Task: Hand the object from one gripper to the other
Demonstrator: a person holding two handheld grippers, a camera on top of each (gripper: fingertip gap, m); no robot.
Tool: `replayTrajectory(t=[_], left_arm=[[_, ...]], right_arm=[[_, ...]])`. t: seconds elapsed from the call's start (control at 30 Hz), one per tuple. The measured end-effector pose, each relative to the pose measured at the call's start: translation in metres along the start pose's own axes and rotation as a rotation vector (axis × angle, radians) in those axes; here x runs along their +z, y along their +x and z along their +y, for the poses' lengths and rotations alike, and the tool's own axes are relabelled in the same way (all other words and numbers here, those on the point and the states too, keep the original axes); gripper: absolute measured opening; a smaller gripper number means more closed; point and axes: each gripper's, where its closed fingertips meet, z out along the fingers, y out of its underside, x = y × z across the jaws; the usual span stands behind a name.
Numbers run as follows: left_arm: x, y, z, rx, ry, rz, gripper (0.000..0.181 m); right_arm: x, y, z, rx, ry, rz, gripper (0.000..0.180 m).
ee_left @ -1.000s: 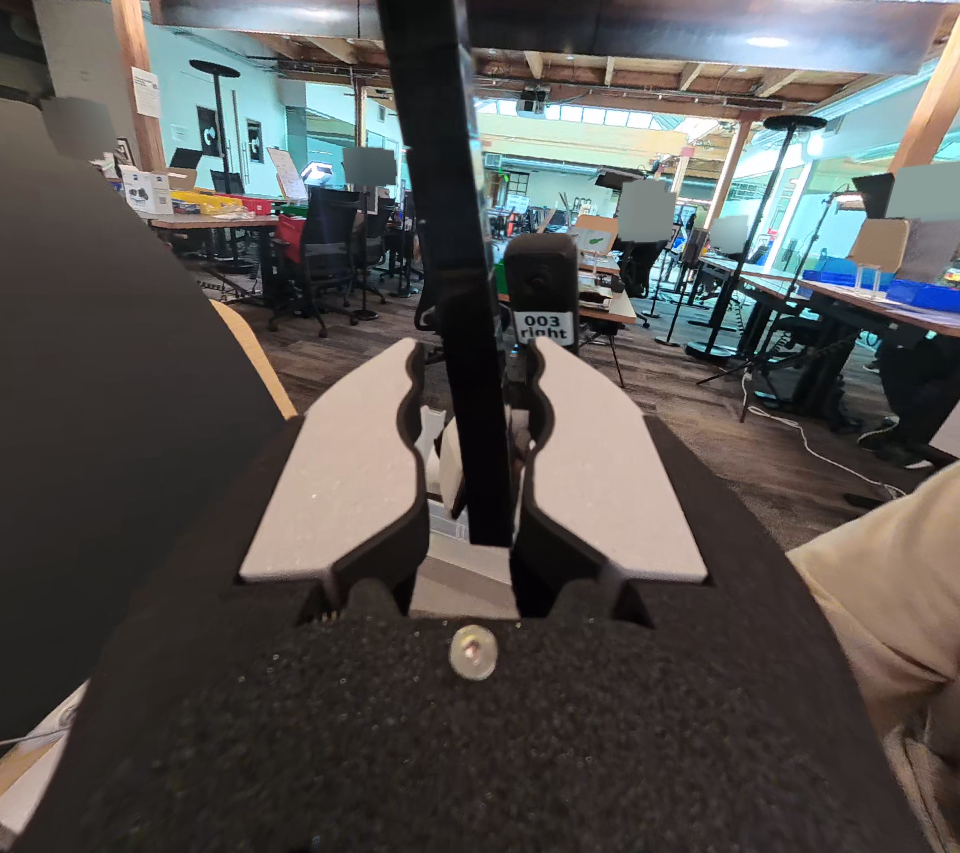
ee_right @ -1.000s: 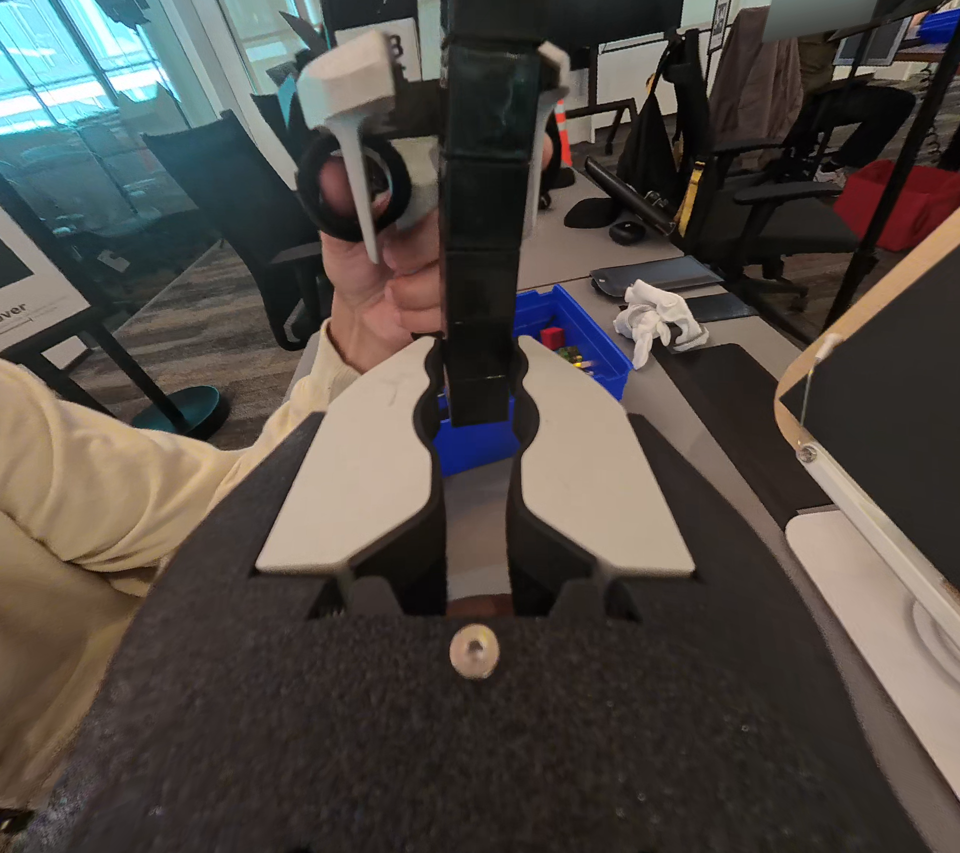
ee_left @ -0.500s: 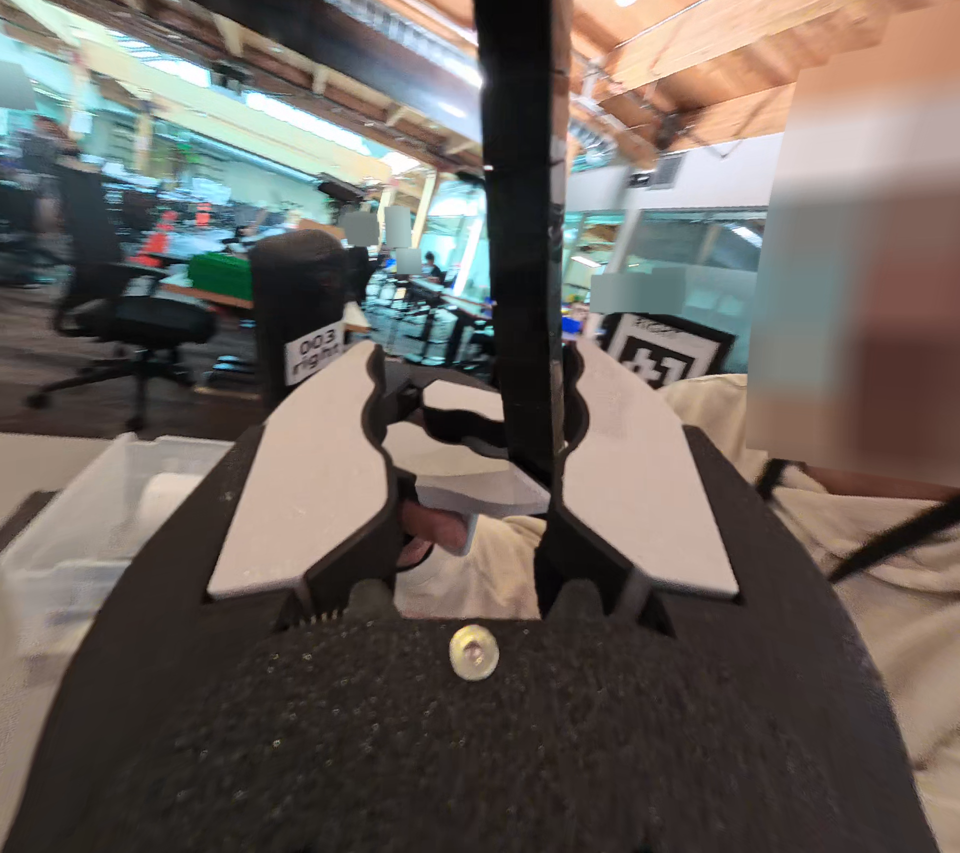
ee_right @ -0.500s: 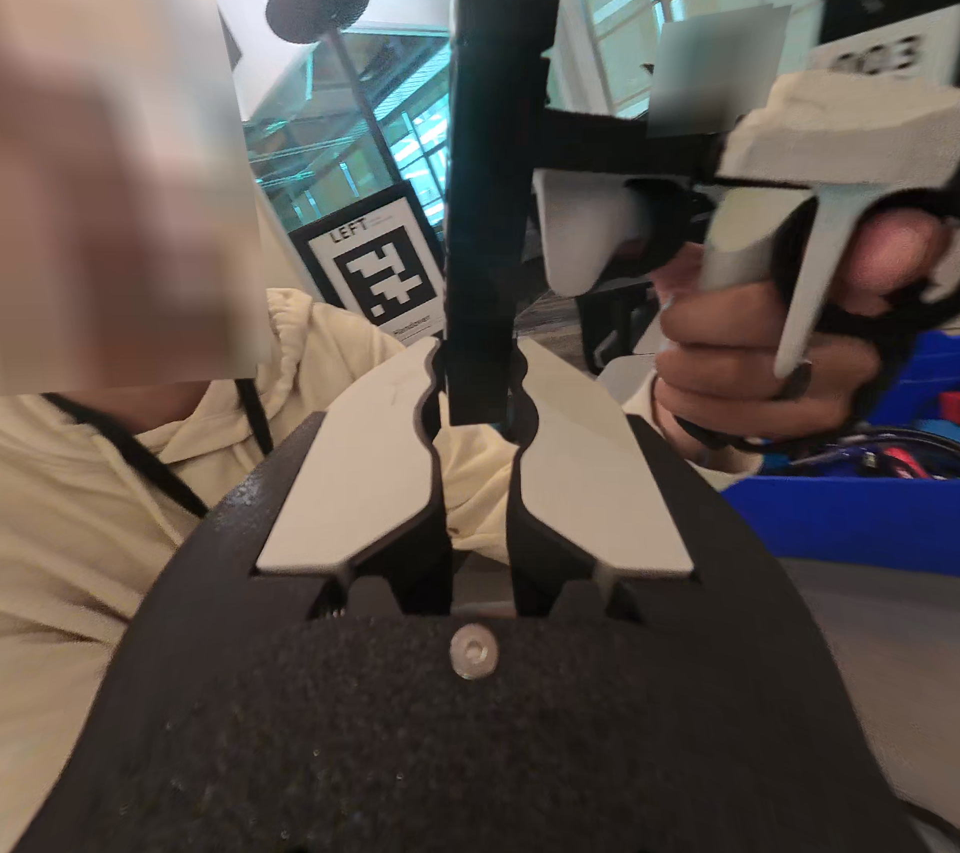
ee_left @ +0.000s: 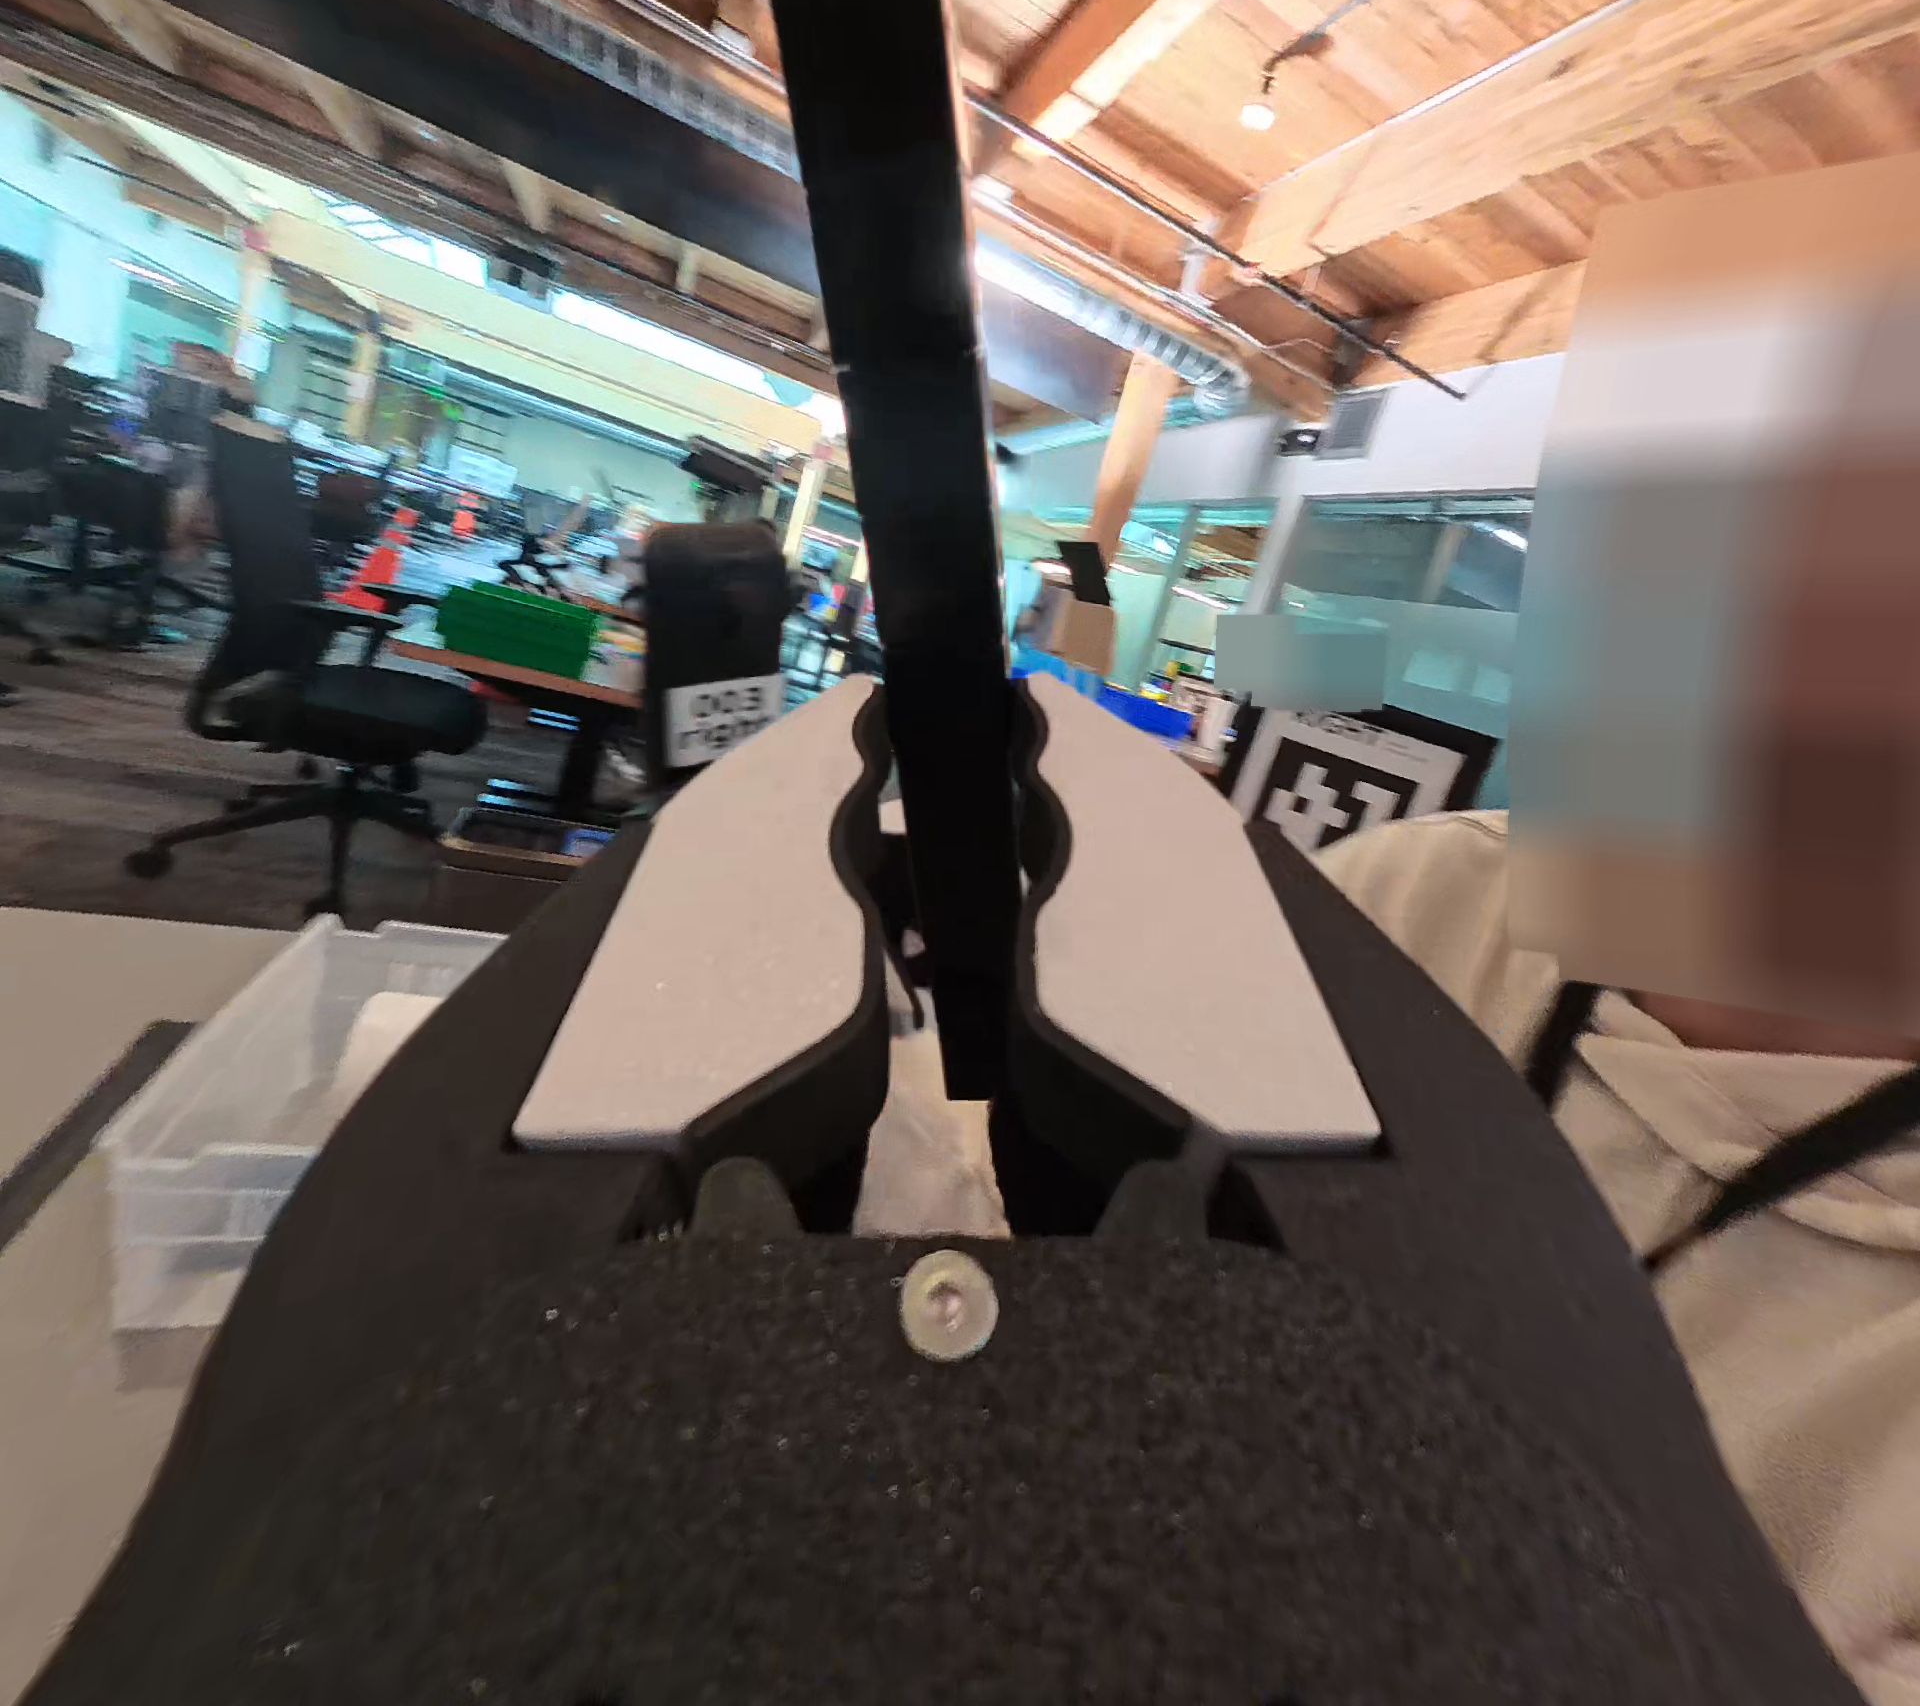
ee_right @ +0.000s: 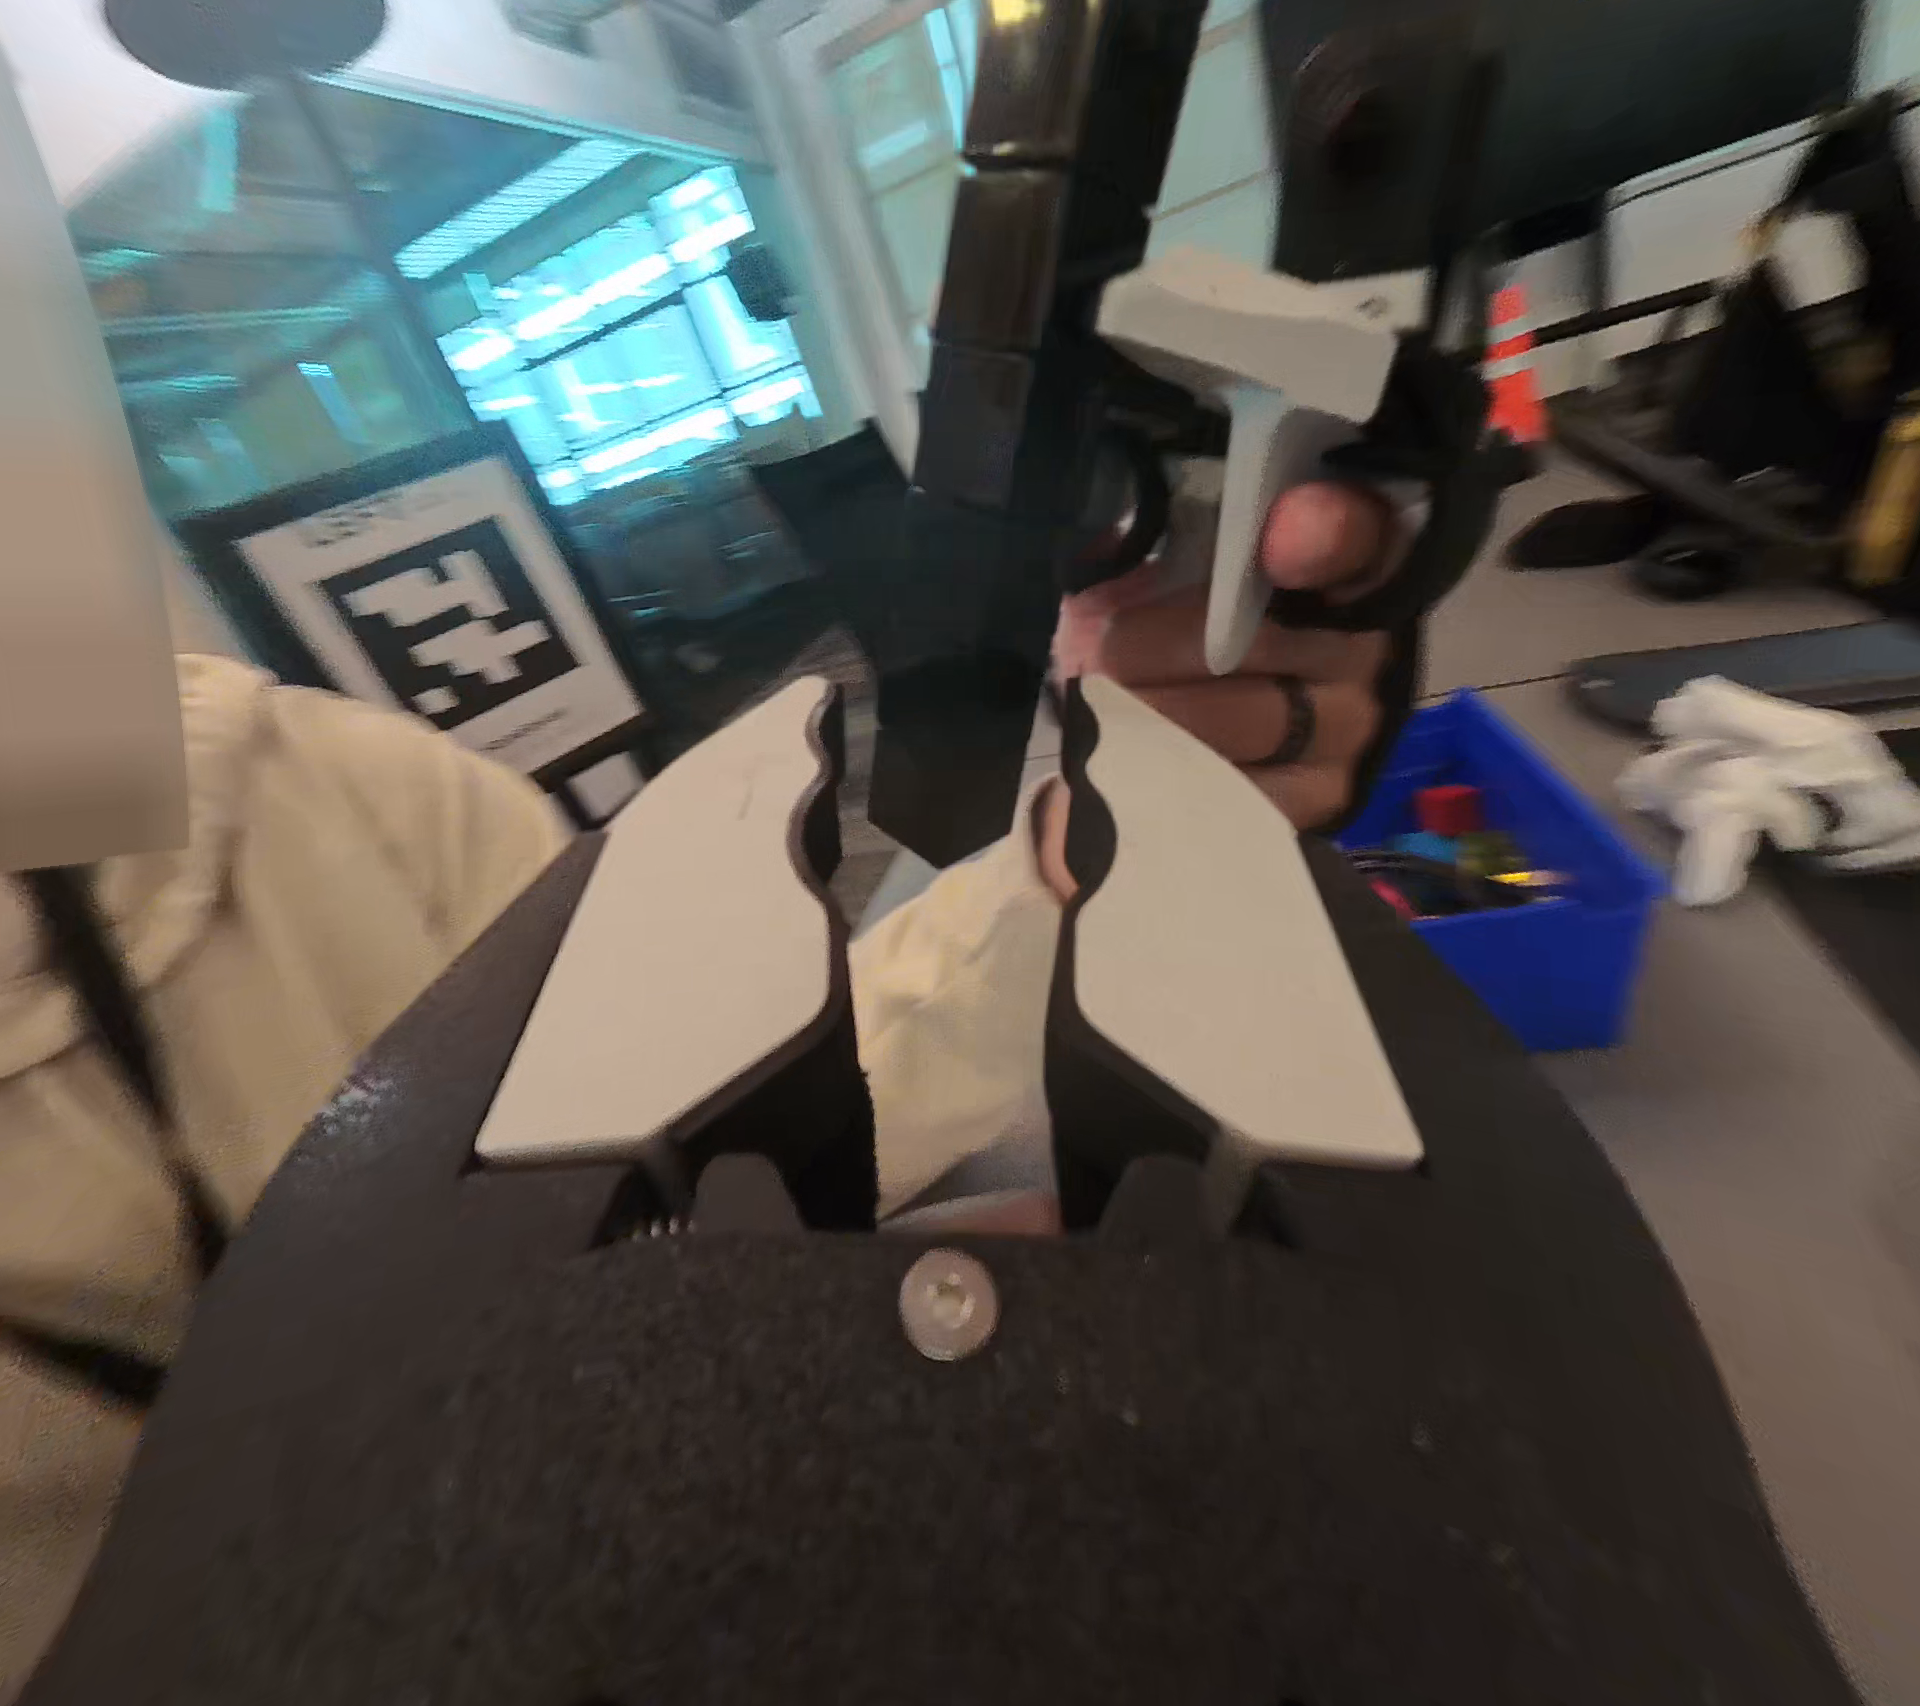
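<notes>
A long black segmented bar (ee_left: pixel 883 202) stands upright between the fingers of my left gripper (ee_left: pixel 948 706), which is shut on its lower part. The bar's lower end pokes out behind the fingertips. In the right wrist view the same bar (ee_right: pixel 997 409) hangs with its lower end between the tips of my right gripper (ee_right: pixel 954 695), whose jaws stand apart with a gap on each side of the bar. A hand (ee_right: pixel 1320 534) grips the left gripper's grey trigger beside the bar. The right gripper's black camera body (ee_left: pixel 717 607) shows behind the left fingers.
A blue bin (ee_right: pixel 1538 960) with small coloured pieces and a white cloth (ee_right: pixel 1766 783) lie on the grey table at the right. A clear plastic bin (ee_left: pixel 260 1085) sits at the left. A black-and-white marker board (ee_right: pixel 436 607) and the person's cream hoodie (ee_left: pixel 1714 1241) are close behind. The left gripper's tips are roughly 6 cm from the right gripper's.
My left gripper has closed on the bar. My right gripper's jaws have opened off the bar's lower end. Both views have swung.
</notes>
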Motion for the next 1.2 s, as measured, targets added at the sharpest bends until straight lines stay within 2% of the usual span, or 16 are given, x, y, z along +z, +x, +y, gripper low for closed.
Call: replayTrajectory(t=[0.07,0.17,0.2,0.27,0.33,0.37,0.4,0.47,0.57,0.77,0.83,0.97,1.07,1.2], left_arm=[[-0.004,-0.003,-0.01,0.044,0.047,-0.064,0.021],[-0.015,-0.004,-0.038,0.085,0.216,-0.142,0.021],[-0.018,-0.003,-0.045,0.098,0.268,-0.167,0.021],[-0.025,0.003,-0.06,0.146,0.395,-0.187,0.021],[-0.031,0.013,-0.072,0.186,0.531,-0.159,0.021],[-0.034,0.018,-0.075,0.204,0.593,-0.135,0.021],[-0.035,0.022,-0.076,0.218,0.632,-0.117,0.021],[-0.035,0.014,-0.075,0.239,0.65,-0.179,0.021],[-0.034,0.015,-0.074,0.25,0.699,-0.175,0.021],[-0.018,0.012,-0.066,0.252,0.693,-0.171,0.021],[-0.009,0.005,-0.061,0.226,0.659,-0.168,0.02],[-0.002,-0.003,-0.057,0.194,0.616,-0.158,0.02],[-0.003,-0.016,-0.055,0.209,0.536,-0.283,0.022],[-0.019,-0.033,-0.054,0.301,0.383,-0.581,0.033]], right_arm=[[-0.006,0.005,-0.011,-0.111,0.028,0.122,0.045],[-0.016,0.015,-0.035,-0.343,0.125,0.36,0.061],[-0.019,0.017,-0.045,-0.409,0.188,0.436,0.061],[-0.028,0.021,-0.066,-0.489,0.366,0.57,0.051],[-0.029,0.028,-0.072,-0.483,0.462,0.65,0.045],[-0.023,0.032,-0.07,-0.441,0.468,0.639,0.054],[-0.012,0.027,-0.066,-0.409,0.459,0.558,0.064],[-0.003,0.018,-0.064,-0.384,0.486,0.463,0.067],[0.004,0.014,-0.063,-0.361,0.497,0.424,0.071],[0.0,0.017,-0.068,-0.323,0.624,0.413,0.047],[-0.009,0.012,-0.072,-0.358,0.697,0.423,0.025],[-0.022,0.009,-0.077,-0.343,0.724,0.383,0.023],[-0.03,0.018,-0.078,-0.303,0.701,0.383,0.022],[-0.039,0.024,-0.075,-0.354,0.654,0.451,0.023]])
